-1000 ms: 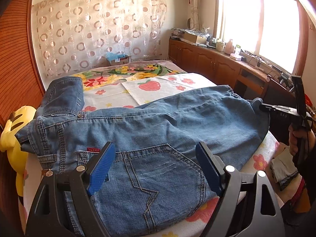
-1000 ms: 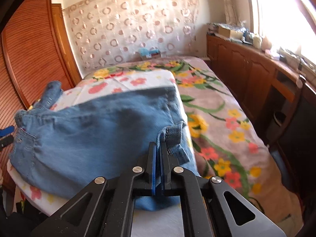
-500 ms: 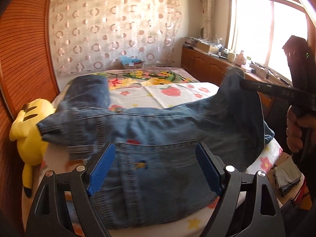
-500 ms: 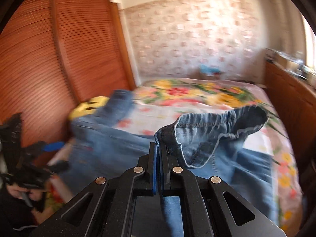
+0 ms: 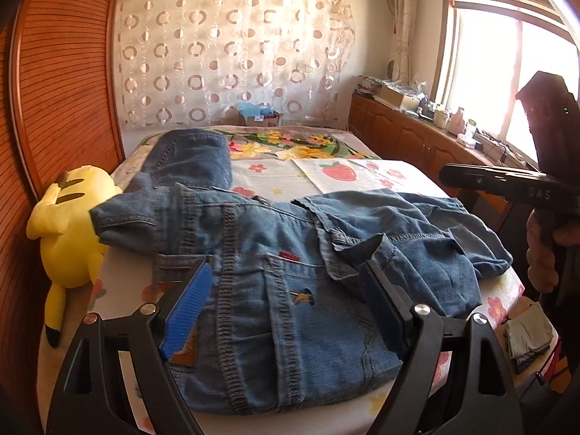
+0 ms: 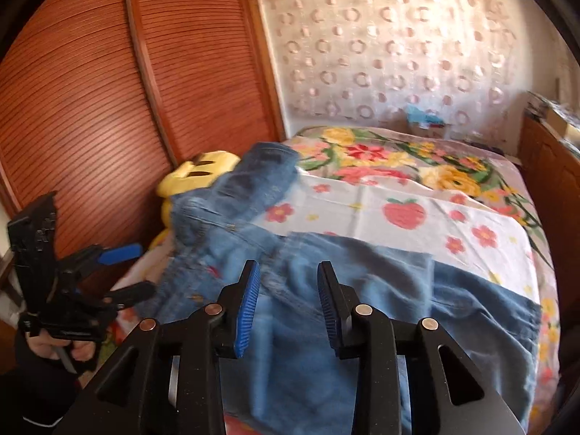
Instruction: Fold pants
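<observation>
Denim, blue and rumpled, fills the space ahead of both tools: the pants lie across the near end of the bed, one leg doubled back over the seat so its hem sits just beyond the right finger of the left gripper; the other leg runs away to the far left, toward the wooden wardrobe. The left gripper hangs over the waistband and back pocket with its blue pads spread wide and nothing between them; whether they touch the cloth I cannot tell. The right gripper (seen from the left one as a black bar off to the right) has its jaws opening, with no fabric between them; the folded leg lies below and ahead of them. A yellow plush toy sits left of the left gripper, against the pants' waistband corner.
</observation>
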